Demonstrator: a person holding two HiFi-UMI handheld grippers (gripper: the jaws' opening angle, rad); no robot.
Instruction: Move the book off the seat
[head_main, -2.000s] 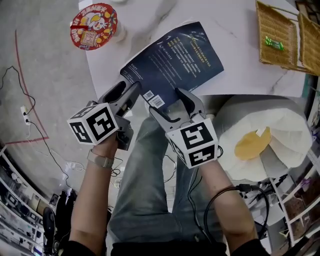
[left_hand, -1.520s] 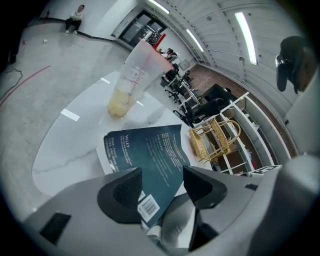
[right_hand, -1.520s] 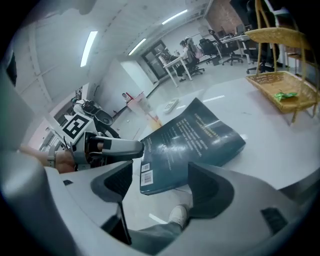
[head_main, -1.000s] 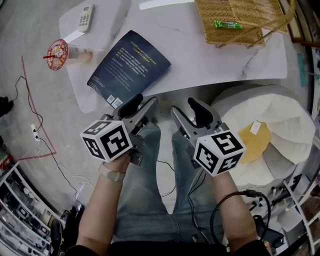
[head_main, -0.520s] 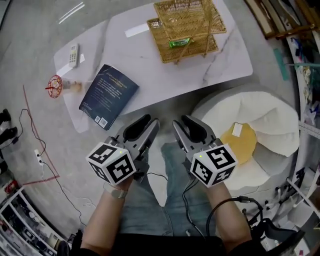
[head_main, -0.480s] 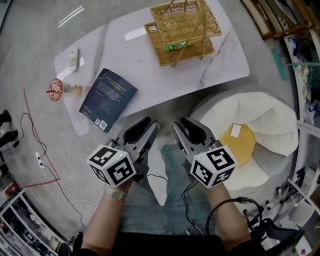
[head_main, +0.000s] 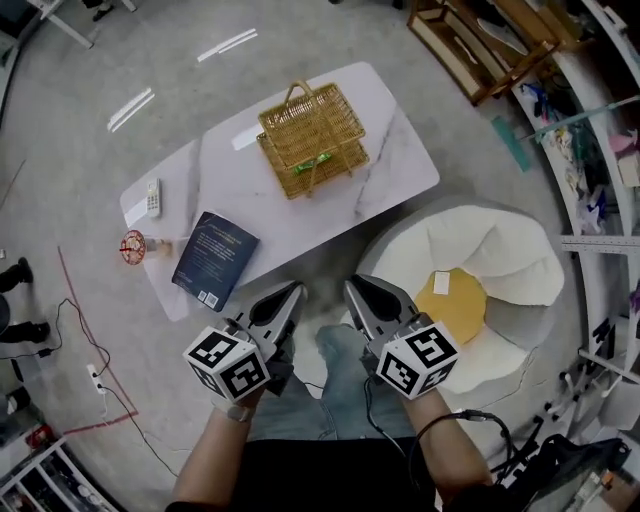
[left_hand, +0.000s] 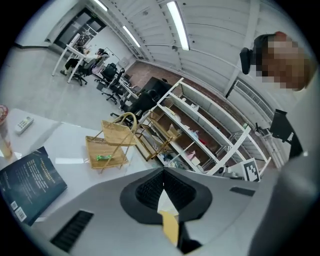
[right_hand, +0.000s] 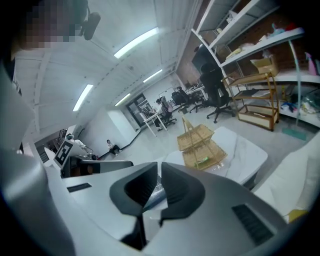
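Centrally, wicker basket (head_main: 332, 118) on table (head_main: 395, 160) holds green packet (head_main: 311, 161); book (head_main: 215, 258) apart.

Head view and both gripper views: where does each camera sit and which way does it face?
Head view: on the person's head, looking steeply down at the table, book, basket and seat; forearms, legs, left gripper and right gripper show.
Left gripper view: on the left gripper, looking along its shut jaws across the table toward shelves.
Right gripper view: on the right gripper; its empty jaws have just been closing; faces the table.
Shared: all three see the basket.
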